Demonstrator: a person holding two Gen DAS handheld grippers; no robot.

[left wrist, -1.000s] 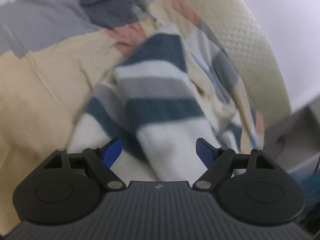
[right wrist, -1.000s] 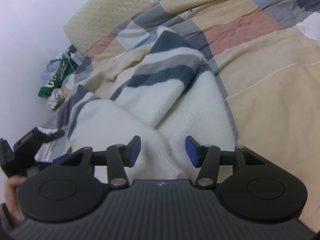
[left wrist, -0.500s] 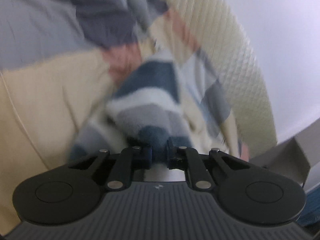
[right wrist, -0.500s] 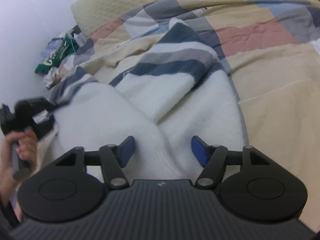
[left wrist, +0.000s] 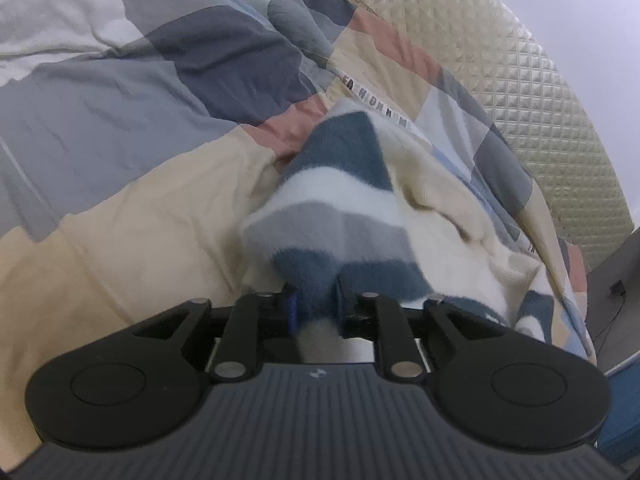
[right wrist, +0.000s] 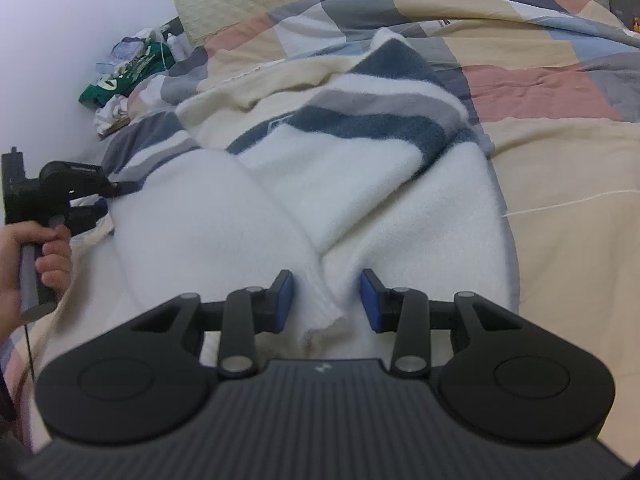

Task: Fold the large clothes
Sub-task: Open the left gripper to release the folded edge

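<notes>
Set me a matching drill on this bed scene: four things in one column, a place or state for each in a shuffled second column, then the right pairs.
Things:
1. left gripper
2. right gripper
3. green package
4. quilted headboard

Places or states:
A. lies by the wall, beyond the bed's edge
B. stands behind the patchwork duvet
C. jaws apart, either side of a white ribbed cuff
D. pads against the striped fleece sweater

Pairs: 1-D, 2-C, 3-A, 4-B
</notes>
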